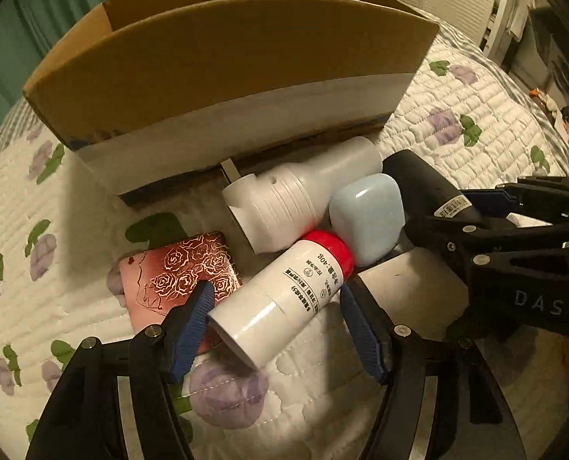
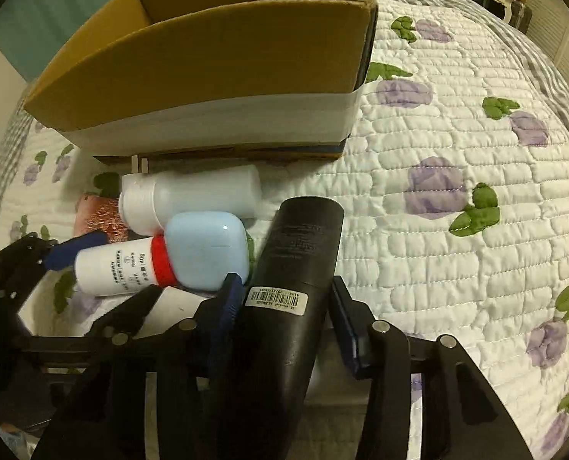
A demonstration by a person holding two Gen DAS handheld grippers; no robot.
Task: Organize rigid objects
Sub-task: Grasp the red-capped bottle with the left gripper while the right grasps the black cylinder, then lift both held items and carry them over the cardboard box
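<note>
A white bottle with a red band (image 1: 280, 299) lies on the quilt between the fingers of my left gripper (image 1: 275, 306), which is open around it with gaps on both sides. It also shows in the right wrist view (image 2: 119, 266). A black cylinder (image 2: 296, 280) lies between the fingers of my right gripper (image 2: 284, 295), open; the left pad touches it, the right pad stands apart. The cylinder shows in the left wrist view (image 1: 426, 188). A light blue case (image 1: 367, 218), a large white bottle (image 1: 303, 199) and a pink rose-patterned tin (image 1: 177, 280) lie close by.
An open cardboard box (image 1: 223, 76) stands on the quilted bed (image 2: 457, 191) just behind the pile. A white flat object (image 1: 403, 283) lies under the blue case. Furniture stands beyond the bed at the far right.
</note>
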